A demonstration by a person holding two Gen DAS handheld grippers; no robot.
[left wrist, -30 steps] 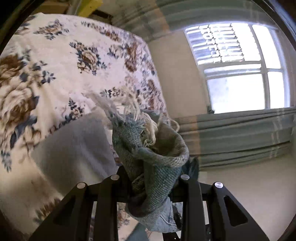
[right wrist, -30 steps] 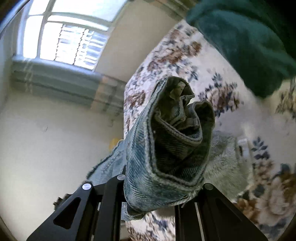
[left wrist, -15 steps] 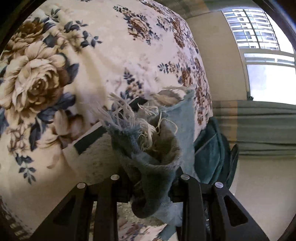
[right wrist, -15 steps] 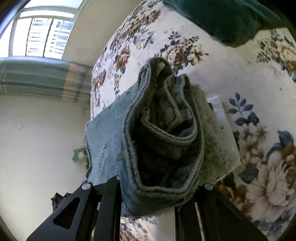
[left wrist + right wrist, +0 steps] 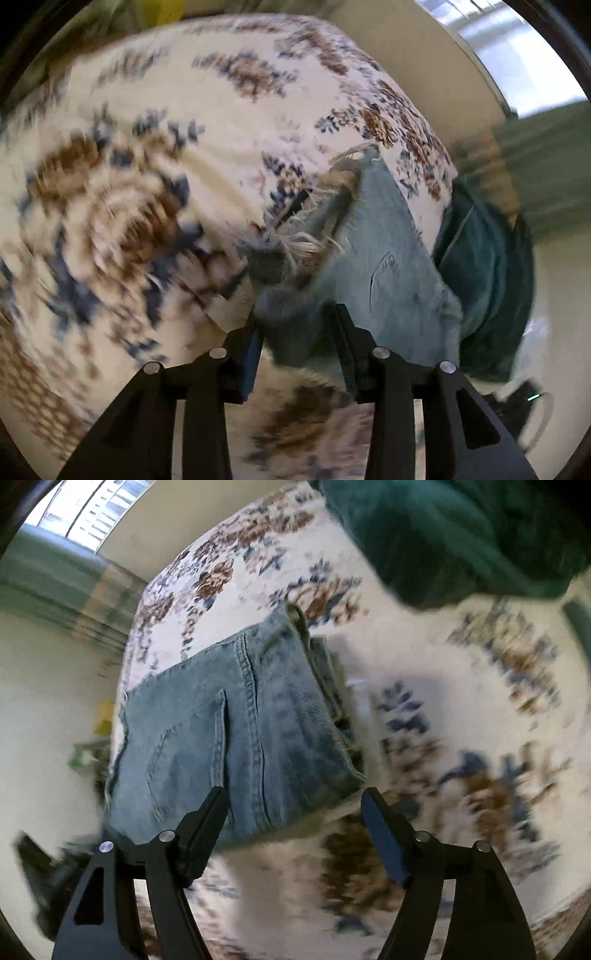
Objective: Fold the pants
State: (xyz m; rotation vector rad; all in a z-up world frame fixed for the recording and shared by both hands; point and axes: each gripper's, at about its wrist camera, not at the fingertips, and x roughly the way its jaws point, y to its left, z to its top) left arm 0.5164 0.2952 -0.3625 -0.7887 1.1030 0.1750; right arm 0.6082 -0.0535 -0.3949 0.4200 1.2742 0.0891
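Observation:
The light blue jeans (image 5: 236, 731) lie folded flat on the floral bedspread (image 5: 443, 709), waistband edge to the right, back pocket showing. My right gripper (image 5: 295, 805) is open and empty, its fingers standing apart just in front of the jeans' near edge. In the left wrist view my left gripper (image 5: 297, 325) is still closed on the frayed hem end of the jeans (image 5: 380, 266), which rests down on the bedspread (image 5: 155, 155). The view is blurred by motion.
A dark green garment (image 5: 443, 535) lies on the bed beyond the jeans; it also shows in the left wrist view (image 5: 484, 273) at the bed's edge. A window (image 5: 74, 513) and green curtain are behind. The floor lies beyond the bed.
Both grippers lowered the jeans onto the bed. My right gripper opened and let go of the waistband, and the jeans now lie flat. My left gripper still pinches the hem.

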